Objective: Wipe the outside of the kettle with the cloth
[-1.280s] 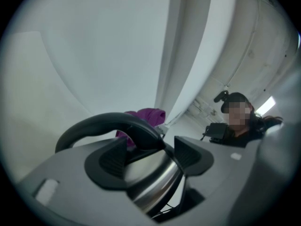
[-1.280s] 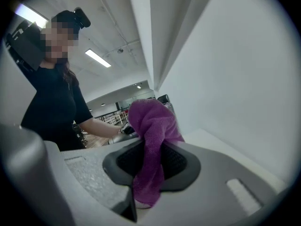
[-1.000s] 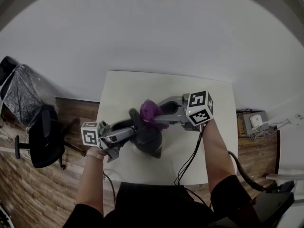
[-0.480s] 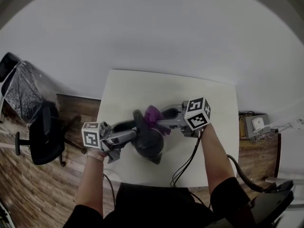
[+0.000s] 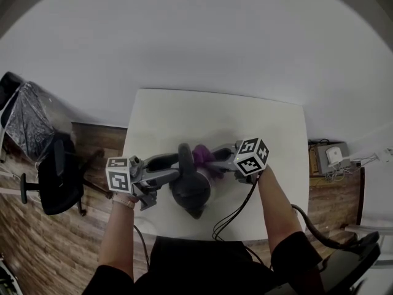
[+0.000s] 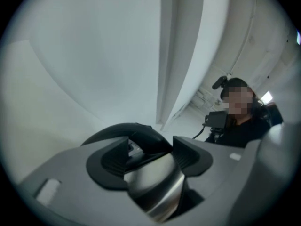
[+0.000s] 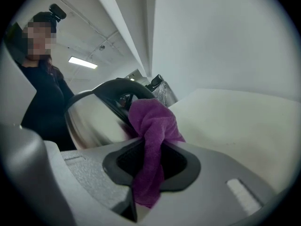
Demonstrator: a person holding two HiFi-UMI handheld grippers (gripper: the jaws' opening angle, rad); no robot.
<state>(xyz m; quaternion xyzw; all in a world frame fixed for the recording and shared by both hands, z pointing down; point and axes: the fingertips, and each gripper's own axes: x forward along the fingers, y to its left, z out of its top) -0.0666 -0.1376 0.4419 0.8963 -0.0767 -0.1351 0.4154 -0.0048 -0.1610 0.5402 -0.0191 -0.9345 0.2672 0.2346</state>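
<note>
A dark steel kettle (image 5: 189, 189) stands on the white table (image 5: 258, 128), its black handle (image 5: 184, 155) on top. My left gripper (image 5: 174, 173) reaches in from the left. Its jaws have just been closing, and the kettle's steel body (image 6: 155, 185) and black handle (image 6: 136, 134) now fill the space between the pads (image 6: 107, 163). My right gripper (image 5: 209, 158) is shut on a purple cloth (image 5: 201, 155). In the right gripper view the bunched cloth (image 7: 153, 124) presses against the kettle's shiny side (image 7: 89, 121) beside the handle.
A black office chair (image 5: 58, 177) stands on the wooden floor left of the table. Cables (image 5: 236, 217) hang off the near edge. A small box (image 5: 331, 157) lies on the floor at the right. A person in dark clothes (image 6: 240, 121) shows in both gripper views.
My right gripper has come down with the purple cloth, from the kettle's top along its far side. The left gripper has stayed on the kettle.
</note>
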